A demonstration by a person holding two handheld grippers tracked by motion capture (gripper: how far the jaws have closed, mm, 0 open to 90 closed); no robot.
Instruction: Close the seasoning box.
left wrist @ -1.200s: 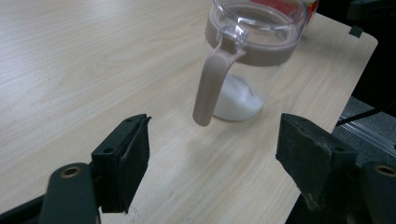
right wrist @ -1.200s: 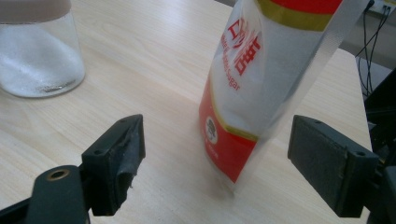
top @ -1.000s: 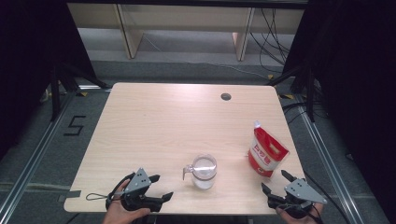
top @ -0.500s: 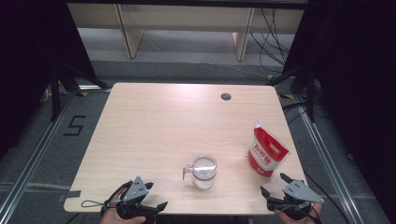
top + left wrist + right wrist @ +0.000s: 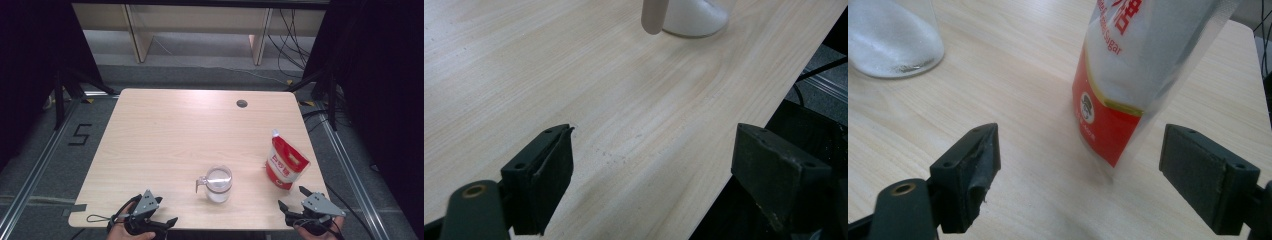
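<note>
Left gripper [image 5: 162,220], black two-jaw tool with grey three-cornered plate, hand-held: jaws just opened wide, nothing between the pads. Right gripper [image 5: 292,197], same build: jaws spread, nothing between its fingertips.

a pale wooden table [image 5: 165,135] bears a glass jug [image 5: 218,184] (handled) and sugar pouch [image 5: 285,163].

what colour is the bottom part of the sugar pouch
Red with white print, on the sugar pouch; clearest in the right gripper view.
</note>
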